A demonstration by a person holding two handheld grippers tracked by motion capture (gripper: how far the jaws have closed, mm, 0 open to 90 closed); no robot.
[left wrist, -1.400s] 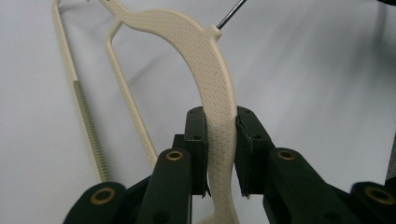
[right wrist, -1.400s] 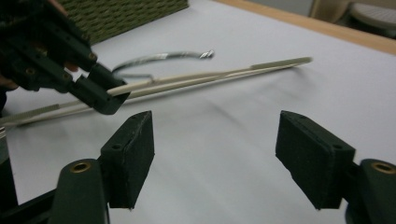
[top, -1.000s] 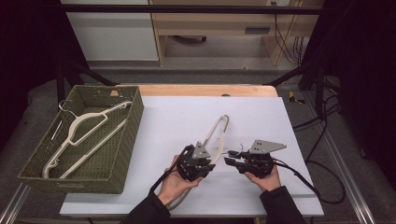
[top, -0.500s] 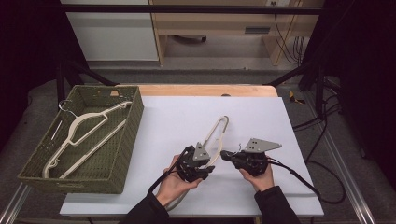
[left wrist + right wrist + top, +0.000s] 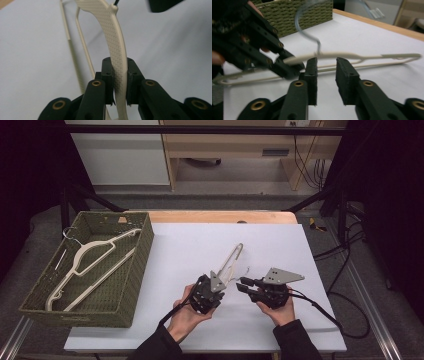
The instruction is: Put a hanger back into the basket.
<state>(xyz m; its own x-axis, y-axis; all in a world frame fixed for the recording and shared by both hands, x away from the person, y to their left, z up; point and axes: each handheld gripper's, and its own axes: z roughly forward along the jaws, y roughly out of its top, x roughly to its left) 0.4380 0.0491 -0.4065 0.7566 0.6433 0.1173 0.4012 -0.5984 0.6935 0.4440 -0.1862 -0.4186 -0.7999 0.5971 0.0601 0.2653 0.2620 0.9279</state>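
Cream plastic made up the hanger (image 5: 231,263), which lay on the white table (image 5: 310,255) in the middle of the high view. Its near end sat in the left gripper (image 5: 206,292), and the right gripper (image 5: 245,286) waited just beside it. A green woven basket (image 5: 131,285) at the left held another hanger (image 5: 85,262).

Low in the left gripper view, the jaws were squeezed tight on the bumpy hanger arm (image 5: 117,70).

Low in the right gripper view, the jaws stood apart, just below the thin wire hook (image 5: 312,37). Next, I think, it must close near the hook, so both can lift the hanger to the basket.
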